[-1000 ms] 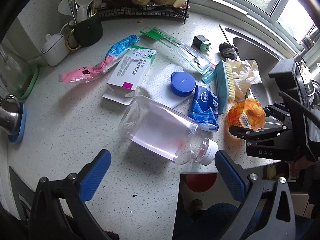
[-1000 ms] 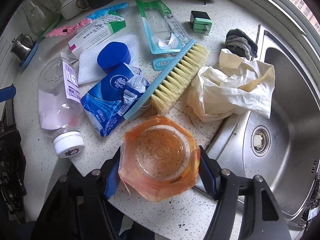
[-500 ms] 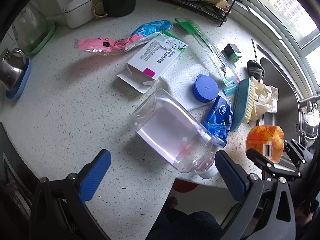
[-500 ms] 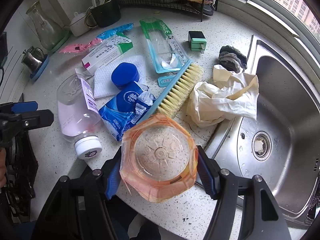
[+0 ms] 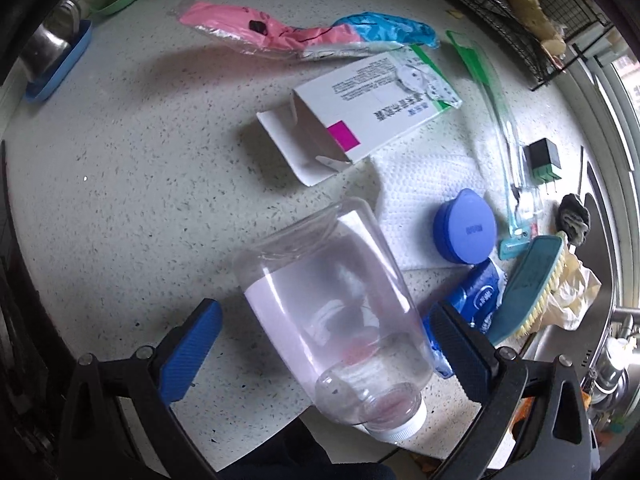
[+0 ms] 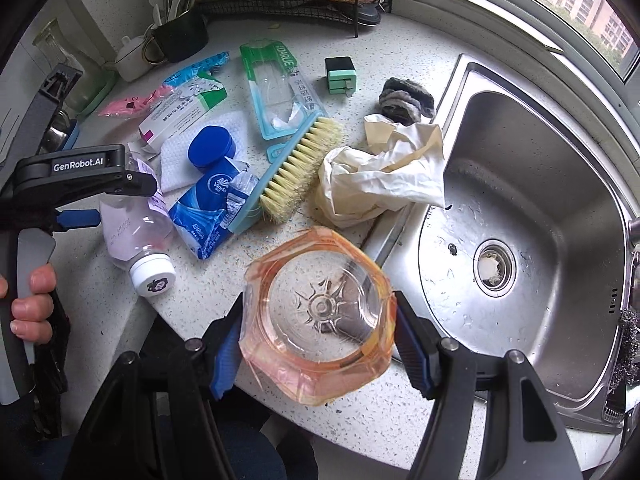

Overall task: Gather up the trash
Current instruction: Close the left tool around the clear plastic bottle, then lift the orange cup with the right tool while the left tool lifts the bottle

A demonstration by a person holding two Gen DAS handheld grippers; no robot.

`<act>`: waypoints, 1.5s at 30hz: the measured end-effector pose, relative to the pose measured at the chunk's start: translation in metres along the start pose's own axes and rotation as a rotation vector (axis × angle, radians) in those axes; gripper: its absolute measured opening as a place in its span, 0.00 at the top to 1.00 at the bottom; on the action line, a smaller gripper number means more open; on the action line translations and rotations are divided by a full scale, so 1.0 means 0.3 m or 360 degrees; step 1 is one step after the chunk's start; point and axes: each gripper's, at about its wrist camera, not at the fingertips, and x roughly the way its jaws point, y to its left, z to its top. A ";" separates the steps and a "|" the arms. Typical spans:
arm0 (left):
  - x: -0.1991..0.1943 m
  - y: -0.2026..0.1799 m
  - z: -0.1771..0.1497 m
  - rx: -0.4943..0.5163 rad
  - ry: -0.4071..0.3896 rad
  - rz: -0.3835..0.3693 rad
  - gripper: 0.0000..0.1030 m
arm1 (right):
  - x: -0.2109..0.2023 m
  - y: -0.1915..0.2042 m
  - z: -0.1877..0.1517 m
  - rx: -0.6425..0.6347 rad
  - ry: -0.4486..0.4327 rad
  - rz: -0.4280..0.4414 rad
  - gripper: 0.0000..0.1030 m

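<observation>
My left gripper (image 5: 326,350) carries "GenRobot.AI" in white on its black body, readable from the right wrist view. On the counter (image 5: 120,168), the blue tissue pack (image 6: 212,208) shows "Vinda", the clear toothbrush blister pack (image 6: 280,88) has "DARLIE" along its green edge, and the open white medicine box (image 5: 372,108) has lines of Chinese print and a magenta square by its flap; that print is too small for me to read. The plastic bottle (image 5: 332,312) lies on its side near the counter edge, white cap toward me, with a pale pink label whose writing I cannot make out. My left gripper's blue pads (image 5: 192,344) stand wide apart on either side of that bottle, not touching it, and my left hand (image 6: 32,300) wraps the handle low at the counter's front. My right gripper (image 6: 320,332) is closed on the orange-wrapped clear cup (image 6: 320,320), base facing the camera, held above the counter edge beside the sink (image 6: 560,200). A scrub brush (image 6: 292,172) lies against the tissue pack, next to a crumpled cream plastic bag (image 6: 384,176).
</observation>
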 end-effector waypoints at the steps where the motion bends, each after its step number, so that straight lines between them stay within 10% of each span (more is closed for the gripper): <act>1: 0.011 0.004 0.003 -0.0022 0.0015 -0.0003 0.00 | -0.001 -0.002 -0.001 0.0006 0.0002 -0.0002 0.37; 23: 0.069 -0.015 -0.079 0.0263 0.0029 -0.0003 0.29 | 0.014 0.045 0.002 0.0063 -0.0005 0.0062 0.37; 45: -0.411 -0.106 -0.739 0.0792 -0.0335 -0.0312 0.30 | -0.318 0.003 -0.396 0.0029 -0.0278 0.0114 0.37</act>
